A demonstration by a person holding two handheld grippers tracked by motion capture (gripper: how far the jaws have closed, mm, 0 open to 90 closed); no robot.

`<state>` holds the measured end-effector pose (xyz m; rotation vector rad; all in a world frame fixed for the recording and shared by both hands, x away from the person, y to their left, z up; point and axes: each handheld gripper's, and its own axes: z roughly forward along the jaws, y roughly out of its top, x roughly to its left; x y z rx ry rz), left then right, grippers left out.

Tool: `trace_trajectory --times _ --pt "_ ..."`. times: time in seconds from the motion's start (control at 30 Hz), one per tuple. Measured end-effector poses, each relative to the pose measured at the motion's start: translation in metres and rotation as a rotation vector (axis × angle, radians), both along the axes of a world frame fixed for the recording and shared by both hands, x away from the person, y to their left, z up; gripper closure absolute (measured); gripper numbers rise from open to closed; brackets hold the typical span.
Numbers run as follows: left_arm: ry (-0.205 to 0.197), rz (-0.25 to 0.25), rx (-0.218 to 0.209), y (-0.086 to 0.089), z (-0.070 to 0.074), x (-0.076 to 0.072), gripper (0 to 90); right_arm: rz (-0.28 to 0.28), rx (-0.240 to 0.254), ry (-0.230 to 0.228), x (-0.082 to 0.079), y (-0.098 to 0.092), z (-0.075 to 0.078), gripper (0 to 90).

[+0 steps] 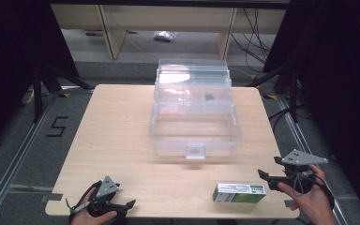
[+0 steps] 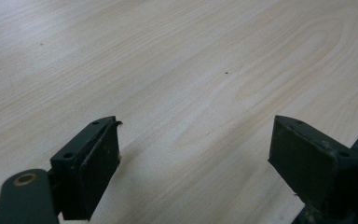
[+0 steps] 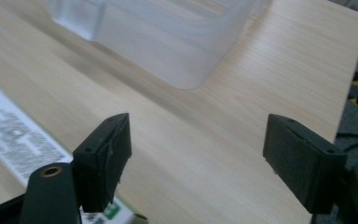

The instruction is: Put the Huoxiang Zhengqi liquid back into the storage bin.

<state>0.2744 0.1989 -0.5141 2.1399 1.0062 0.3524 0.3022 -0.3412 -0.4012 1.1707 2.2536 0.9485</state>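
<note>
Pale wood-grain table (image 1: 122,140), square with rounded corners, bare over most of its top. At twelve o'clock of the table's middle, a clear plastic box (image 1: 194,133) with its lid swung up and back, latch tab facing six. At five o'clock, near the front edge, a white and green carton (image 1: 239,192) lying flat. Just beside it at three o'clock, raised off the table, the right gripper (image 3: 196,158): jaws spread wide, nothing between them. At seven o'clock, low at the front edge, the left gripper (image 2: 193,158): jaws released, only bare wood between. Around the table, grey floor (image 1: 18,140) with a taped numeral at nine o'clock, black curtains (image 1: 9,56) at both sides, light wooden furniture legs (image 1: 112,33) and loose cables (image 1: 258,42) toward twelve.
</note>
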Motion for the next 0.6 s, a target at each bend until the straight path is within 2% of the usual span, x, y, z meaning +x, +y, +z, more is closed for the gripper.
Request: trace_trajectory --times 0.03,0.07,0.1,0.13,0.23,0.3,0.4,0.43,0.47,0.5,0.53,0.6 --pt "-0.001 0.0 0.001 0.0 0.0 0.0 15.5 0.033 -0.005 0.002 0.0 0.003 0.003 24.4" --pt "-0.002 0.003 -0.001 0.0 0.0 0.0 15.5 0.041 -0.014 0.002 -0.001 0.005 0.005 24.2" --pt "-0.003 0.002 -0.002 0.0 0.001 0.0 15.5 0.043 -0.003 0.024 -0.003 0.009 0.007 24.0" --pt "-0.002 0.0 -0.002 0.0 0.0 0.0 15.5 0.069 -0.003 0.03 -0.003 0.011 0.01 24.0" --pt "-0.002 -0.004 0.001 0.0 0.0 0.001 15.5 0.131 -0.011 0.019 -0.004 0.019 0.013 23.9" --pt "-0.003 0.0 0.0 0.0 0.001 0.0 15.5 0.162 -0.013 0.033 -0.005 0.026 0.013 23.9" --pt "0.006 -0.01 -0.001 0.0 0.0 0.001 15.5 0.224 -0.042 0.042 -0.007 0.035 0.014 23.8" --pt "0.013 -0.017 0.021 0.001 0.001 0.001 15.5 0.244 -0.045 0.057 -0.008 0.039 0.014 23.8" --pt "0.012 -0.012 0.015 0.001 0.001 0.001 15.5 0.28 -0.064 0.07 -0.009 0.045 0.012 23.8" --pt "0.002 0.005 -0.008 -0.001 0.0 0.0 15.5 0.28 -0.064 0.07 -0.009 0.045 0.012 23.8" --pt "0.002 0.003 -0.001 -0.001 0.0 0.0 15.5 0.301 -0.073 0.05 -0.009 0.048 0.01 23.8" --pt "0.0 0.003 0.0 0.0 0.0 0.0 15.5 0.352 -0.112 0.062 -0.01 0.054 0.008 24.5"
